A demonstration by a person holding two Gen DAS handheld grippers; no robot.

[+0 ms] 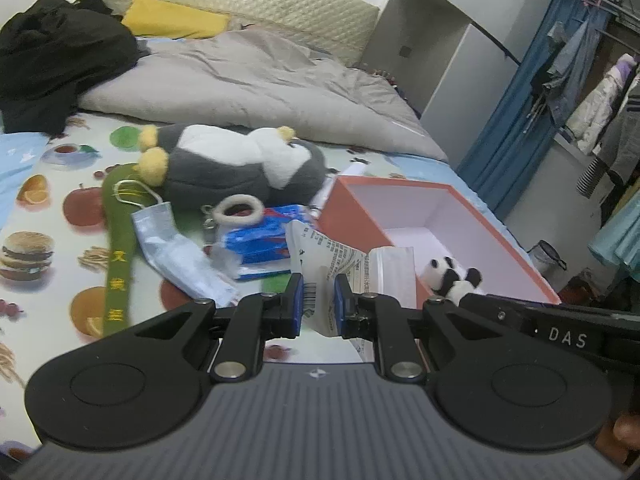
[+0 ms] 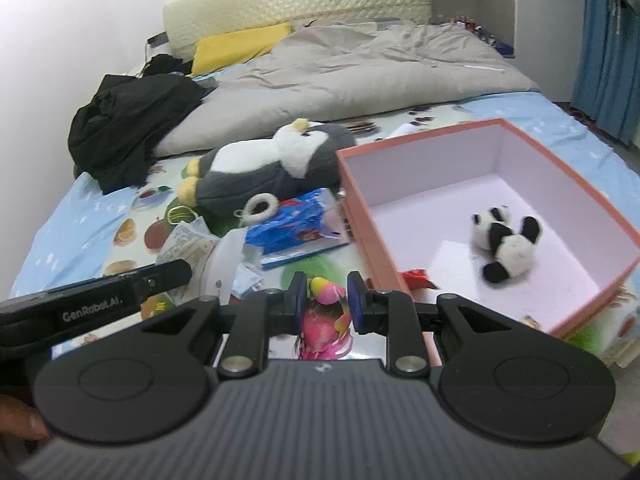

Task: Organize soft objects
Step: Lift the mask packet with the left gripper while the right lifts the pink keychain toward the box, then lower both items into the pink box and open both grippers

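Note:
My left gripper (image 1: 318, 294) is shut on a white printed mask packet (image 1: 326, 256) and holds it above the bed, just left of the pink box (image 1: 344, 216). A small panda plush (image 2: 502, 242) lies inside the box (image 2: 580, 172). My right gripper (image 2: 328, 294) is shut on a pink and yellow soft toy (image 2: 326, 312), low beside the box's near left corner. A grey and white penguin plush (image 1: 236, 162) lies on the bed behind a blue tissue pack (image 1: 262, 242), a blue face mask (image 1: 180, 254), a white ring keychain (image 1: 240, 208) and a green strap (image 1: 118, 248).
A grey duvet (image 1: 260, 76) and black clothes (image 1: 52, 64) cover the far half of the bed. A yellow pillow (image 1: 174, 20) lies by the headboard. Hanging clothes (image 1: 600, 92) and a blue curtain (image 1: 532, 92) stand to the right of the bed. A red item (image 2: 416, 278) lies in the box's near corner.

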